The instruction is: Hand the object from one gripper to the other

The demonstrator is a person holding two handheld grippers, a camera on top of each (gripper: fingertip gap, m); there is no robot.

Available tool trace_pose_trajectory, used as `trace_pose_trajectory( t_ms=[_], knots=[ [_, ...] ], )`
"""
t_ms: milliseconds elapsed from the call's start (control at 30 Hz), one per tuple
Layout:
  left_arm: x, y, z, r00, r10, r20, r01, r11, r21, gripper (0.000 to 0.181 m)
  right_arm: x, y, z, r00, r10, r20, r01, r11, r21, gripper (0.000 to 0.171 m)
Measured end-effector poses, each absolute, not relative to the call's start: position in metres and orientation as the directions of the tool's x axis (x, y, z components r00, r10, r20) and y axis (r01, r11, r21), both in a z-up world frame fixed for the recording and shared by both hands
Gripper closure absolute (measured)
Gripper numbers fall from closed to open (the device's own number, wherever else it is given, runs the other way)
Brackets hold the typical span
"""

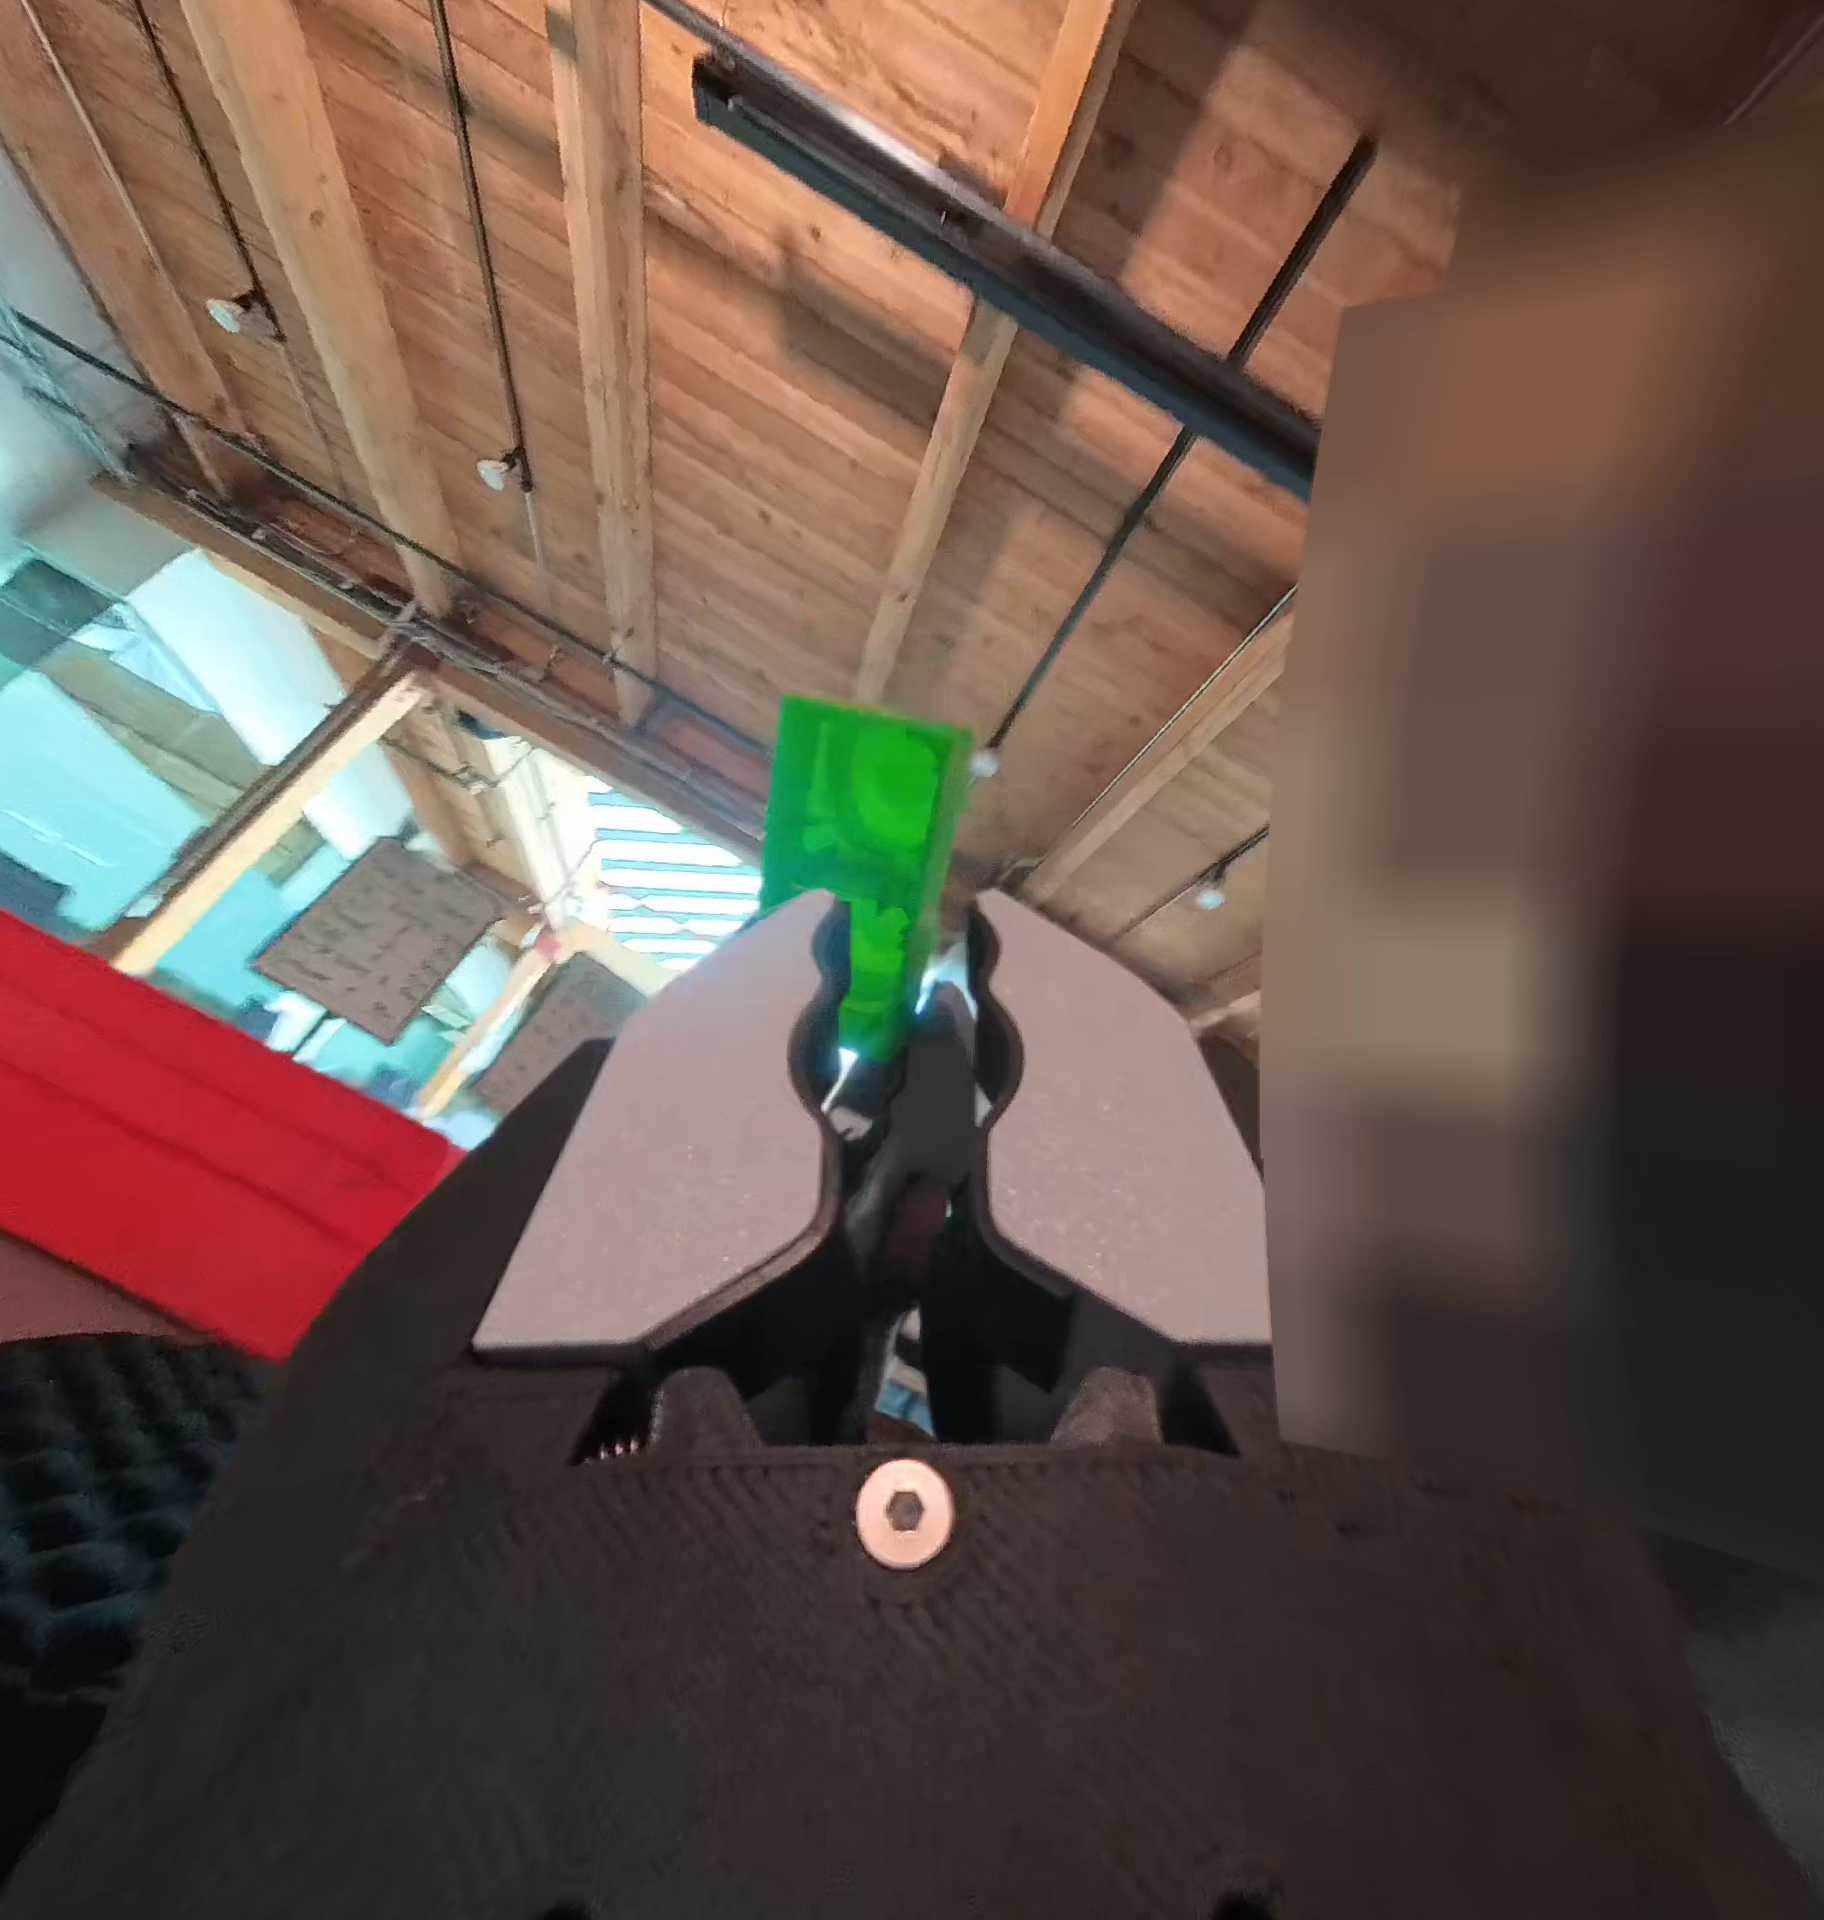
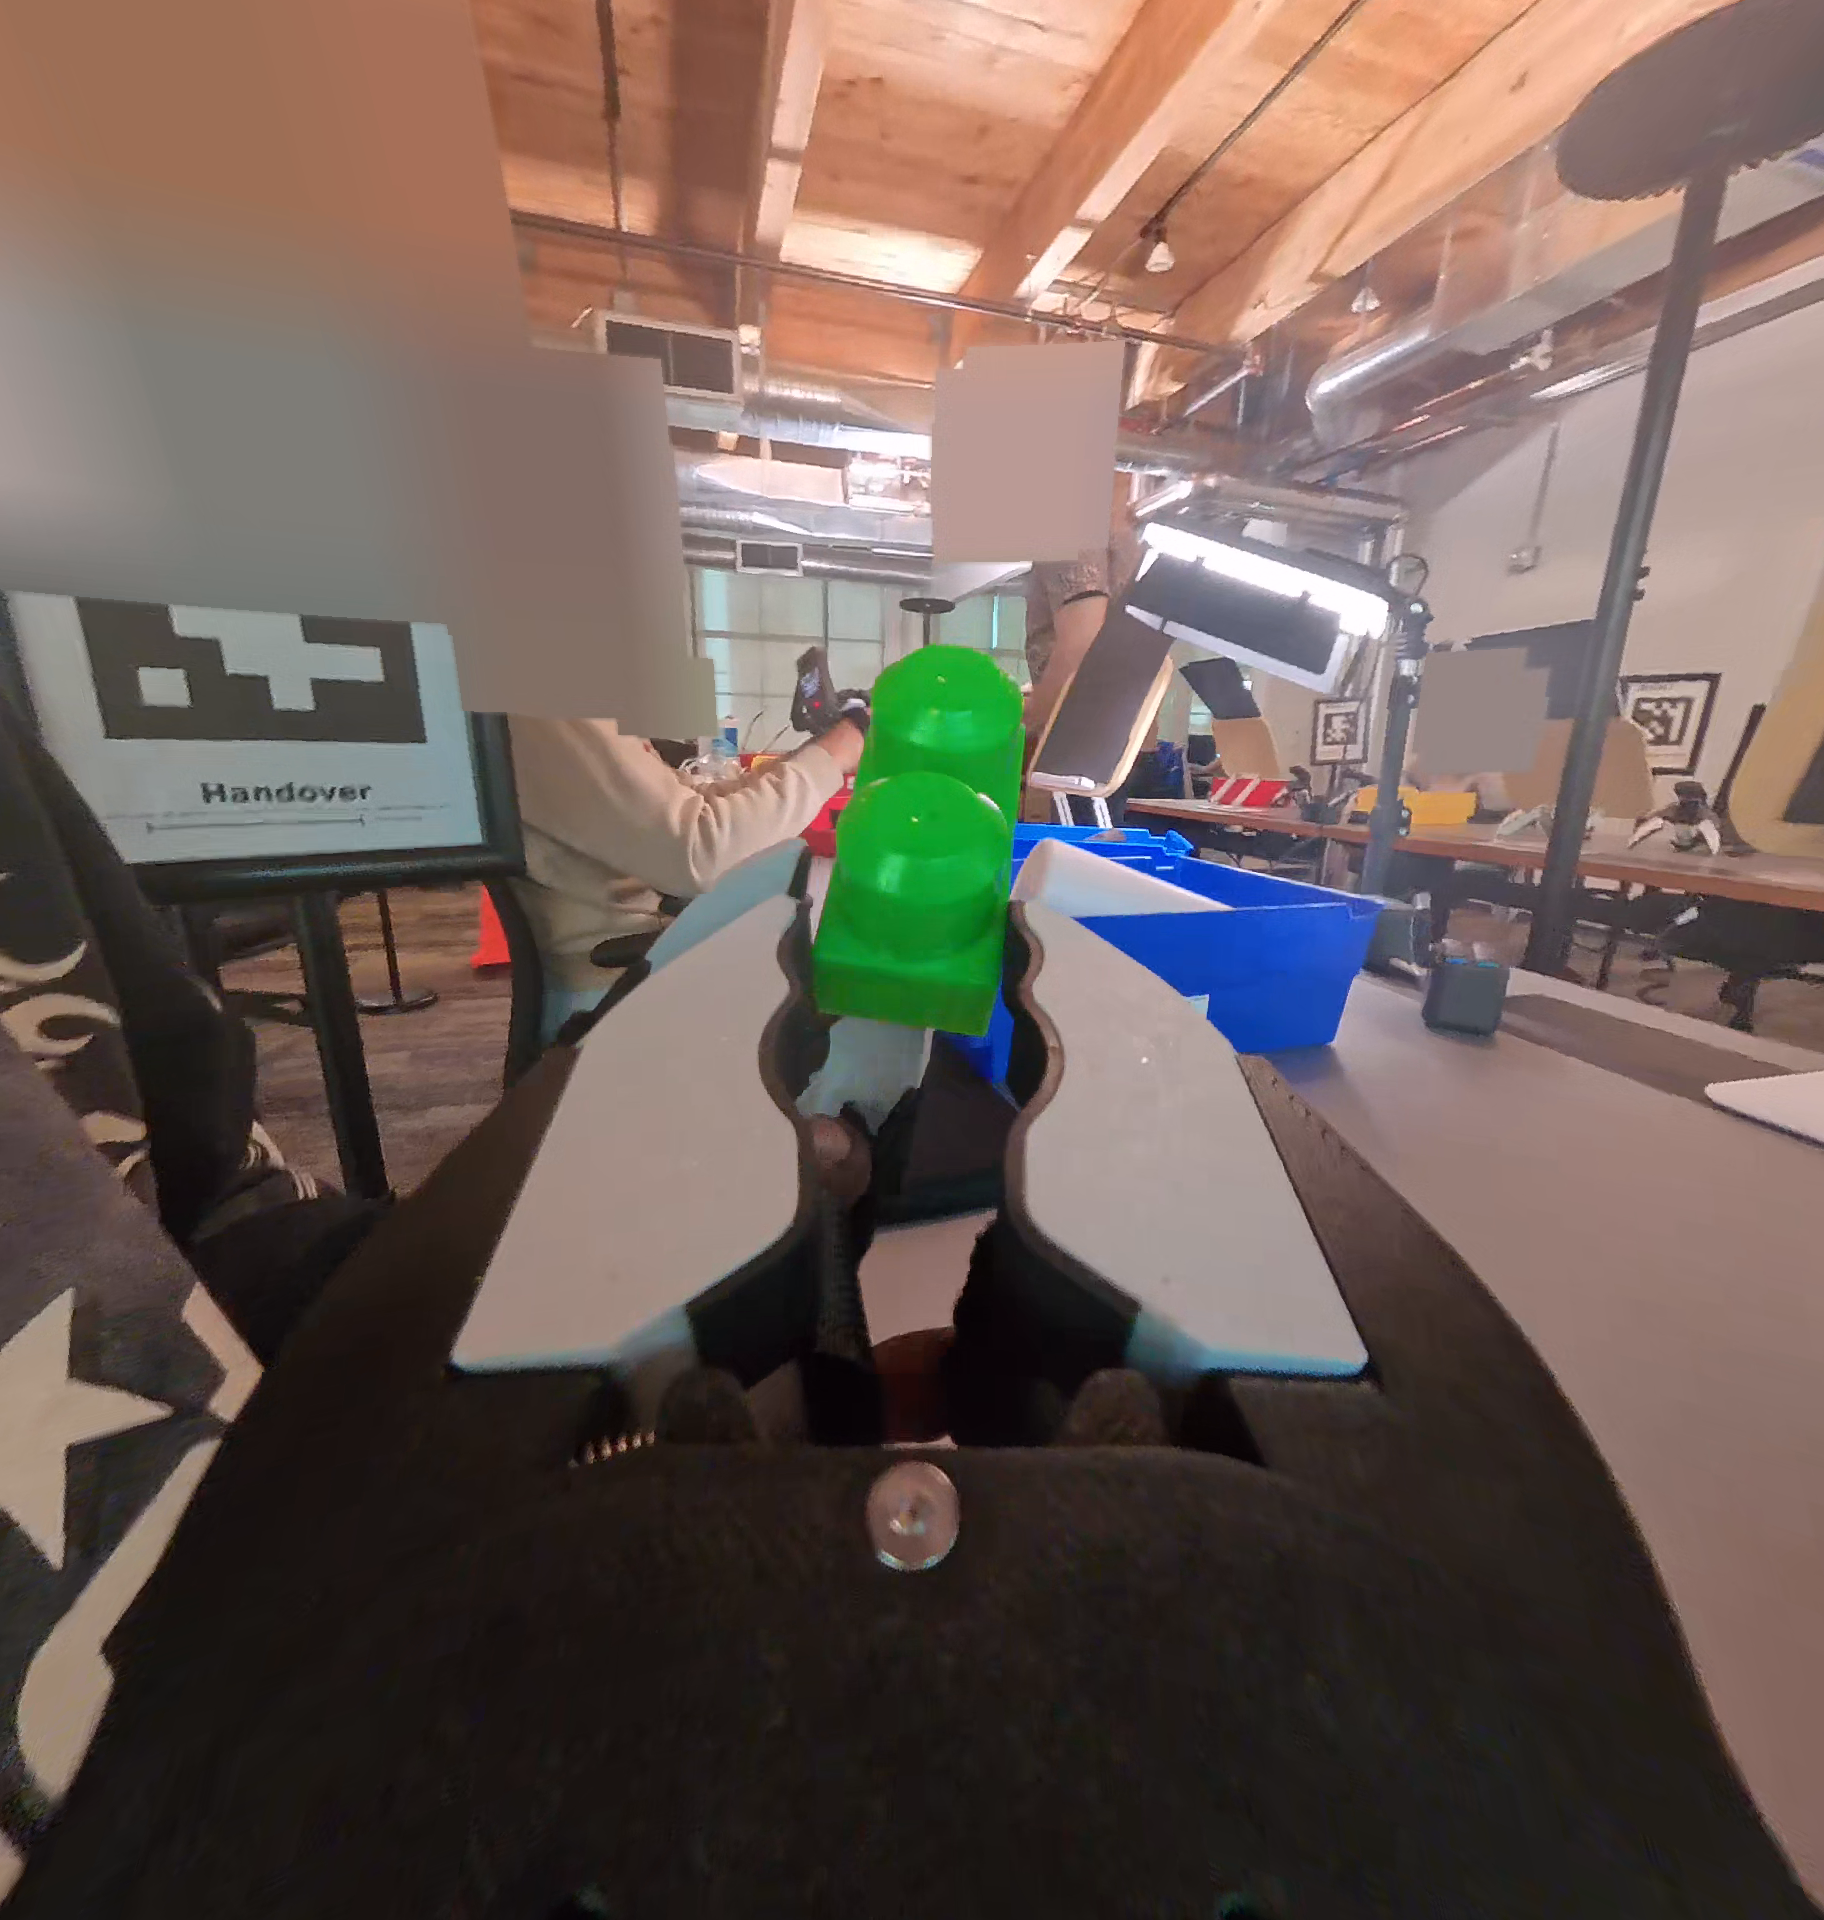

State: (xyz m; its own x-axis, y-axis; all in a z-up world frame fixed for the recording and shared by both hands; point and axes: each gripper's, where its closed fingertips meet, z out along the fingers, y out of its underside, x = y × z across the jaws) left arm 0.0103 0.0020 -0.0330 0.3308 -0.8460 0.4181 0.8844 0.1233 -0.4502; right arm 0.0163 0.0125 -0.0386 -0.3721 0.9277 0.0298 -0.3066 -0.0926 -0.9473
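A bright green two-stud toy brick (image 2: pixel 913 904) is held up in the air between both grippers. My right gripper (image 2: pixel 908 899) has its grey fingers (image 2: pixel 1116 1122) pressed on the two sides of the brick's base, studs up. In the left wrist view the brick (image 1: pixel 866 810) shows its hollow underside against the ceiling. My left gripper (image 1: pixel 897 909) points upward and its jaws are closed in on the brick's lower part. The left gripper's pale fingers (image 2: pixel 1105 878) show beside and under the brick in the right wrist view.
A blue bin (image 2: pixel 1230 966) stands on the grey table (image 2: pixel 1510 1195) just behind the brick. A framed marker sign (image 2: pixel 253 727) on a stand is at the left. People sit behind it. A black pole (image 2: pixel 1635 582) rises at the right. A red cloth (image 1: pixel 160 1122) lies at the left.
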Motion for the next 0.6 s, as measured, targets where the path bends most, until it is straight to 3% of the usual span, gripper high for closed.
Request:
trace_pose_trajectory(
  t_ms=[33,133,267,367,433,500,600],
  knots=[
    [0.006,0.001,-0.035,0.392,-0.824,0.408,0.848,0.152,-0.509,0.156,0.020,0.014,-0.038,-0.384,0.921,0.066,-0.298,-0.056,-0.953,0.136],
    [-0.002,-0.001,-0.036,0.560,-0.765,0.318,0.684,0.211,-0.698,0.139,0.030,0.017,-0.046,-0.440,0.882,0.169,-0.199,0.087,-0.976,0.136],
    [0.020,-0.001,-0.057,0.642,-0.740,0.202,0.379,0.078,-0.922,0.119,0.043,0.008,-0.066,-0.572,0.803,0.169,-0.053,0.170,-0.984,0.136],
    [0.033,-0.004,-0.066,0.657,-0.744,0.117,0.250,0.069,-0.966,0.119,0.046,0.004,-0.074,-0.609,0.779,0.150,-0.004,0.186,-0.982,0.136],
    [0.035,-0.002,-0.067,0.671,-0.733,0.109,0.243,0.079,-0.967,0.124,0.047,0.000,-0.078,-0.634,0.762,0.135,0.024,0.194,-0.981,0.136],
    [0.038,-0.002,-0.070,0.646,-0.754,0.124,0.249,0.054,-0.967,0.140,0.048,-0.003,-0.079,-0.646,0.753,0.130,0.029,0.195,-0.980,0.136],
    [0.038,-0.003,-0.069,0.633,-0.761,0.144,0.267,0.040,-0.963,0.142,0.049,-0.004,-0.076,-0.653,0.749,0.116,0.022,0.172,-0.985,0.136]
  ],
)
